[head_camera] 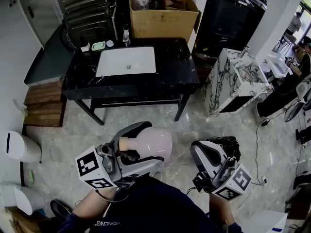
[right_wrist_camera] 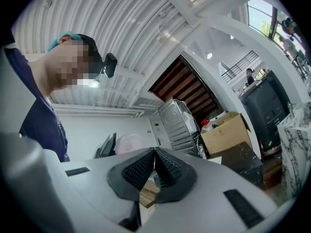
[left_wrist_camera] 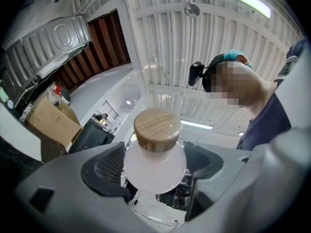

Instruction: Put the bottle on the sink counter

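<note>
Grippers x2, low and close to the torso. L gripper (left_wrist_camera: 154, 163): jaws part open, clamped on either side of the bottle (head_camera: 153, 143). Bottle x1, round, pale pink-white, with 1 wooden cap (left_wrist_camera: 157, 129). Cap faces back toward the L gripper cam and the body sticks out past the jaw tips. In head view the bottle lies roughly sideways, cap to the left. It's in the air over the floor, well short of the counter (head_camera: 170, 74).

R gripper (right_wrist_camera: 154, 169): jaws fully together, pads touching, nothing between them. It sits just right of the bottle, not touching it.

Pose: 1 hand per gripper, forearms in near the body, L forearm bare. Both grippers are tilted up, and their views catch ceiling plus the person's head.

Ahead: 1 black marble counter on a frame with 1 white basin (head_camera: 126, 61) set in it. 3 small items at its back-left corner, too small to ID. 1 cardboard box (head_camera: 163, 18) behind it. 1 white-veined marble block (head_camera: 233, 81) to the right. 2 white bins (head_camera: 19, 147) by the left wall.
</note>
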{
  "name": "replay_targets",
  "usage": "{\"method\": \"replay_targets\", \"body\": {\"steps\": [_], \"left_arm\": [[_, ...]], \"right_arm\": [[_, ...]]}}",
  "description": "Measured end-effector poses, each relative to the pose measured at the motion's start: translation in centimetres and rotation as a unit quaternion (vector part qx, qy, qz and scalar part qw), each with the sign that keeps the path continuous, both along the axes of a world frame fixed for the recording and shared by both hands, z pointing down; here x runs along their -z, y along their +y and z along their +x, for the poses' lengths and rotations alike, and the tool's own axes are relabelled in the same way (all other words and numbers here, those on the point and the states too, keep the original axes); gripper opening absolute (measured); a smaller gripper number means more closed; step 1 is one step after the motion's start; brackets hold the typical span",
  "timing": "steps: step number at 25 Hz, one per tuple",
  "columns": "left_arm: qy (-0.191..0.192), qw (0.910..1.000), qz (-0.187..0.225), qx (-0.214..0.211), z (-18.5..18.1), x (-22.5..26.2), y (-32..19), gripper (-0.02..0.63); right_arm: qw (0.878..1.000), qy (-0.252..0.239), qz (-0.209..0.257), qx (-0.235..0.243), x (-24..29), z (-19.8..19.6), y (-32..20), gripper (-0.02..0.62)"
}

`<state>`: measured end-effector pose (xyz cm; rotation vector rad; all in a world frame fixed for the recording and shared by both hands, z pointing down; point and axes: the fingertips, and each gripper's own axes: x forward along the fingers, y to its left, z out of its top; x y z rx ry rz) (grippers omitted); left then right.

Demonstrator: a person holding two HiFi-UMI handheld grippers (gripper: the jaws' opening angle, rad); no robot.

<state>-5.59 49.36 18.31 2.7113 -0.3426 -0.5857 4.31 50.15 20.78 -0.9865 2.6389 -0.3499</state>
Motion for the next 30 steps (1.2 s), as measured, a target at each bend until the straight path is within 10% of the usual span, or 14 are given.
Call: {"method": "replay_targets", "body": {"steps": [30], "left_arm": [[0.017,0.9985,-0.049,-0.018,-2.7,-2.7,-20.8,0.379]], "right_arm": [[0.997,-0.007,-0.067,-0.023,-2.5,-3.1,-20.3,0.026]]}}
